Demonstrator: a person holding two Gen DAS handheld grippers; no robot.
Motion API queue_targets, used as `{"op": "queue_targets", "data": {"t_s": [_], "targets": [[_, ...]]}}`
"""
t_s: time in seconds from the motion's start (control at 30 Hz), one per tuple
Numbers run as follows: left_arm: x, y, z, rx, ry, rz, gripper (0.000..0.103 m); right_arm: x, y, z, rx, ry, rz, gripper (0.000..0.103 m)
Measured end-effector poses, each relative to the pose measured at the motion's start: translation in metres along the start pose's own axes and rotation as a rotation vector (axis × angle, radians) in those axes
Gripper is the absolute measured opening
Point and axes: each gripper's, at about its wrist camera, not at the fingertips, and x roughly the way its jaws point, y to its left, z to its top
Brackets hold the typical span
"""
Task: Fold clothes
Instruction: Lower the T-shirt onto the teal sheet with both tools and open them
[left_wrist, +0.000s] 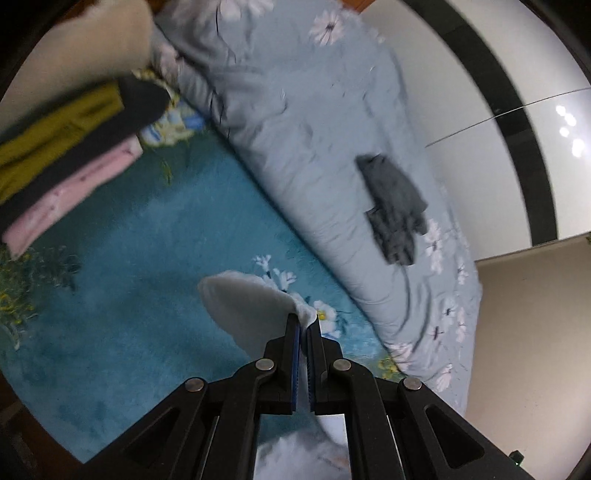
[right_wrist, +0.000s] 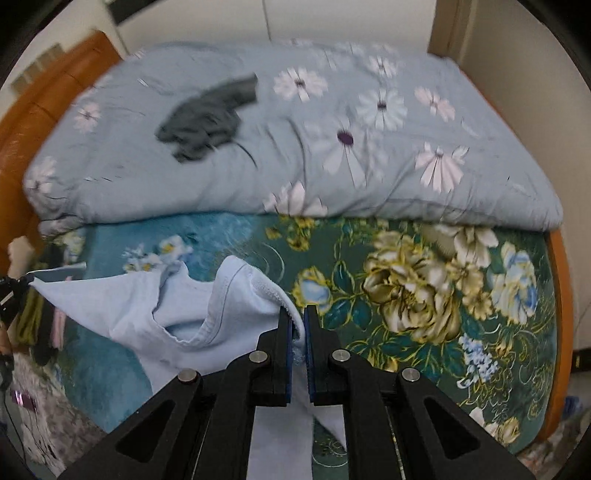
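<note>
I have the pale blue shirt (right_wrist: 192, 314) pinched in both tools and lifted above the teal flowered bedsheet (right_wrist: 406, 295): my right gripper (right_wrist: 298, 314) is clamped tight on the ribbed edge by the neck opening, and my left gripper (left_wrist: 304, 325) is closed on another edge of the same cloth, which billows up ahead of its fingers. From the right camera the shirt stretches away to the left toward a far corner where I can just make out the other tool at the frame edge, so the cloth hangs as a sagging span between my two hands, with the collar slumped in the middle. To do this step well, I judge I should draw the hands apart until that sag goes flat, keep both at the same height, and lower the shirt onto the open sheet so it lands smooth rather than bunched. I want to keep both grips firm, since thin fabric may slip out of narrow pads. I should set it down short of the folded blue quilt (right_wrist: 332, 147), where a crumpled grey garment (right_wrist: 210, 118) waits, and clear of the stack of folded clothes (left_wrist: 66, 162) at my left, so neither gets dragged or toppled as the cloth swings.
</note>
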Motion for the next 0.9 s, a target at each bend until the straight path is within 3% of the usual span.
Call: {"op": "queue_targets", "data": {"t_s": [0.23, 0.47, 0.7, 0.9], "targets": [[0.063, -0.022, 0.049, 0.063, 0.046, 0.050, 0.004, 0.056, 0.004, 0.063, 0.010, 0.068, -0.068, 0.006], [0.098, -0.032, 0.094, 0.086, 0.008, 0.074, 0.004, 0.098, 0.028, 0.115, -0.036, 0.064, -0.072, 0.006], [0.158, -0.017, 0.104, 0.065, 0.082, 0.195, 0.004, 0.186, 0.042, 0.129, -0.070, 0.208, -0.093, 0.006], [0.172, -0.024, 0.117, 0.095, 0.068, 0.218, 0.004, 0.208, 0.035, 0.147, -0.035, 0.165, -0.087, 0.006]]}}
